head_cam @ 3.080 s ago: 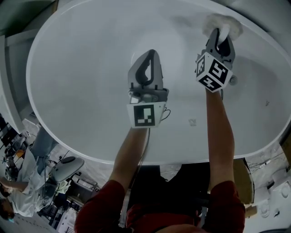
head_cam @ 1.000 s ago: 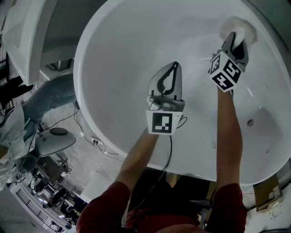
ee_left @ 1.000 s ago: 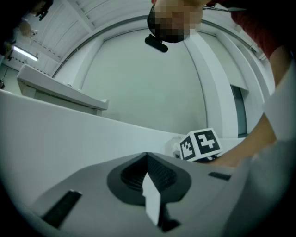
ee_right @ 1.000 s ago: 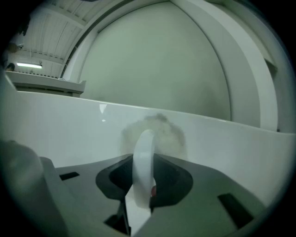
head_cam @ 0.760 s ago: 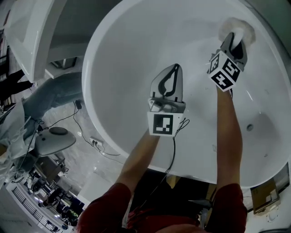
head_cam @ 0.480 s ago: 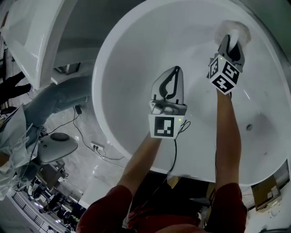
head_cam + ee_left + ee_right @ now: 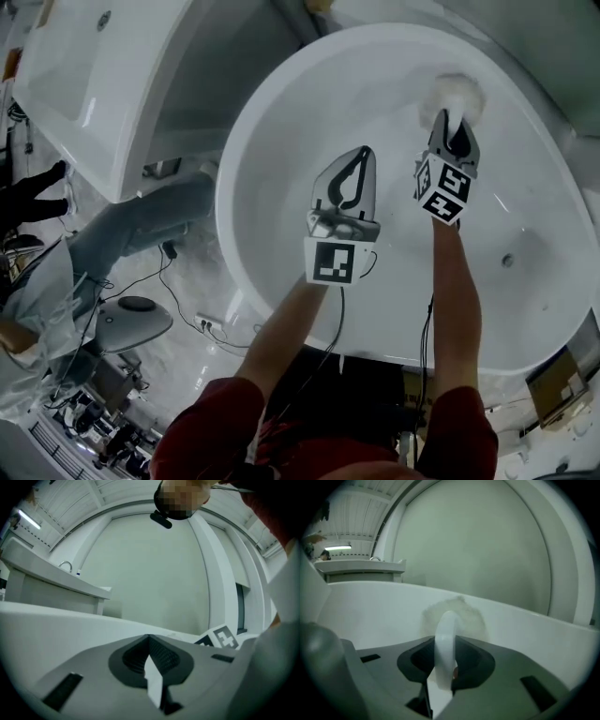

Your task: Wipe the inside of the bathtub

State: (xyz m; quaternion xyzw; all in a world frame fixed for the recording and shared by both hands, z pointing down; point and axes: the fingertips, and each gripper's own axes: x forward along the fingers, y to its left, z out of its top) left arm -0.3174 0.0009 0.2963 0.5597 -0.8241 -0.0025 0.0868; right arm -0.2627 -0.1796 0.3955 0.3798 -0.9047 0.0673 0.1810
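The white oval bathtub (image 7: 281, 122) fills the head view. My right gripper (image 7: 451, 117) is shut on the white loop handle (image 7: 446, 639) of a fluffy white wiping pad (image 7: 456, 92). The pad (image 7: 466, 613) presses against the tub's far inner wall (image 7: 370, 606). My left gripper (image 7: 358, 155) hangs over the middle of the tub, shut with nothing in it, left of the right one. In the left gripper view its jaws (image 7: 149, 639) meet tip to tip, with the tub rim (image 7: 56, 620) beyond them.
The drain (image 7: 507, 262) sits low in the tub at the right. A second white tub (image 7: 84, 84) stands at the upper left. A person in jeans (image 7: 141, 220) stands by the tub's left side. Cables (image 7: 187, 300) and a chair base (image 7: 136, 319) lie on the floor.
The right gripper has slid the pad leftward along the tub's far wall. The left gripper has stayed shut and hovering. The head view has swung, so the tub now sits further right.
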